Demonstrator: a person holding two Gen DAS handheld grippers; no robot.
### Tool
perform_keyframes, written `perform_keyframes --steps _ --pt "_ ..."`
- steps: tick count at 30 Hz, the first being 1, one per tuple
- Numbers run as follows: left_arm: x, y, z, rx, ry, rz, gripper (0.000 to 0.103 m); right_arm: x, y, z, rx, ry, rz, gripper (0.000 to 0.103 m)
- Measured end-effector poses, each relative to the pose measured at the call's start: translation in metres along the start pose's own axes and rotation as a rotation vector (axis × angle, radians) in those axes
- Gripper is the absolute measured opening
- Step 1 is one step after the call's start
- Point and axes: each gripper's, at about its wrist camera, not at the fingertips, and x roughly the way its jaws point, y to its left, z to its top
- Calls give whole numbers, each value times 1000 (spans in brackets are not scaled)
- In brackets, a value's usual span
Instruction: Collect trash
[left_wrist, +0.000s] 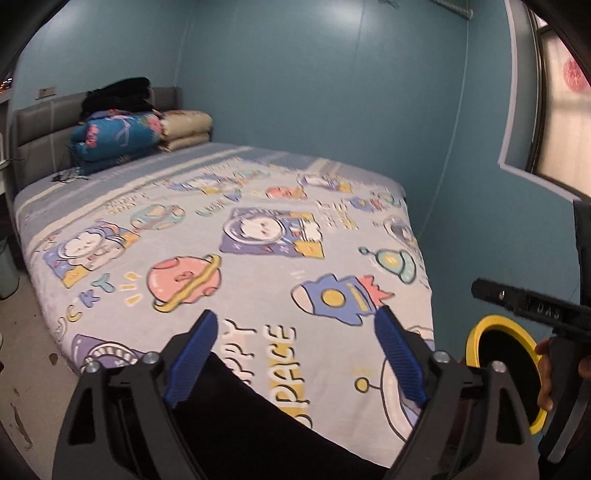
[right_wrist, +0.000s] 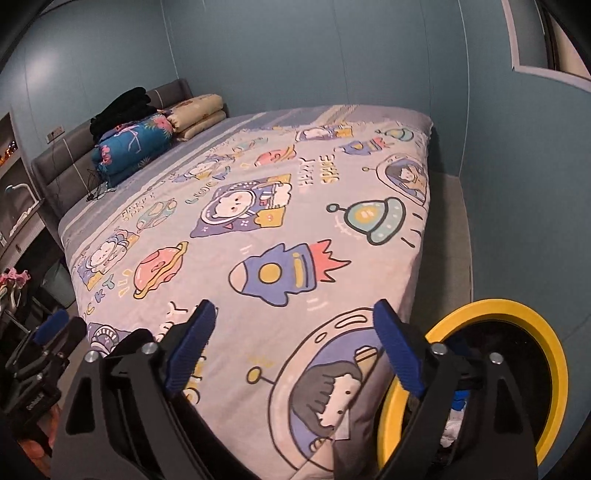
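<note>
Room: blue-walled bedroom, with a bed (right_wrist: 258, 229) filling both wrist views ahead of my two grippers.

Trash bin: yellow-rimmed bin (right_wrist: 517, 314) with a dark liner stands on the floor just right of and below my right gripper, against the bed's foot corner. Some white and blue scraps seem to lie inside it, half hidden behind the gripper's right finger. I judge it sits there so either gripper can drop things in with a short swing.

Trash on the bed: none I can make out; the cartoon space-print sheet (left_wrist: 258, 236) looks bare across its middle.

Right gripper (right_wrist: 295, 347): fingers spread apart, holding nothing, pointing up the bed from its foot end.

Left gripper (left_wrist: 295, 354): fingers likewise apart and empty, aimed along the bed. The right-hand rig shows at the far right of its view, with the bin rim just beyond it.

Far end: folded bedding (right_wrist: 136, 144), blue floral and beige, with a black bundle on top, is stacked well ahead and to the left against the grey headboard (left_wrist: 40, 122).

Judgement: both grippers seem held open over the foot of the bed because nothing is left to grasp.
</note>
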Motion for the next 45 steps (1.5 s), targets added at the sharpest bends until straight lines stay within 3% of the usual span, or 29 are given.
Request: perform_keyframes --steps 6,11,16,23,45 --pt "-32 8 0 -36 -109 40 95 -18 19 -11 -26 -80 -54 90" --pt "-60 -4 5 8 -182 66 95 -42 27 -17 -33 -210 -130 95" --pt "-86 -17 6 11 -252 70 95 -66 33 -27 -35 -320 -130 95" --pt "-106 -27 -3 -10 -286 48 95 -90 35 -39 -13 -402 -163 95" --pt "-118 -31 -15 -26 -307 54 95 -86 33 -54 12 -368 -165 95"
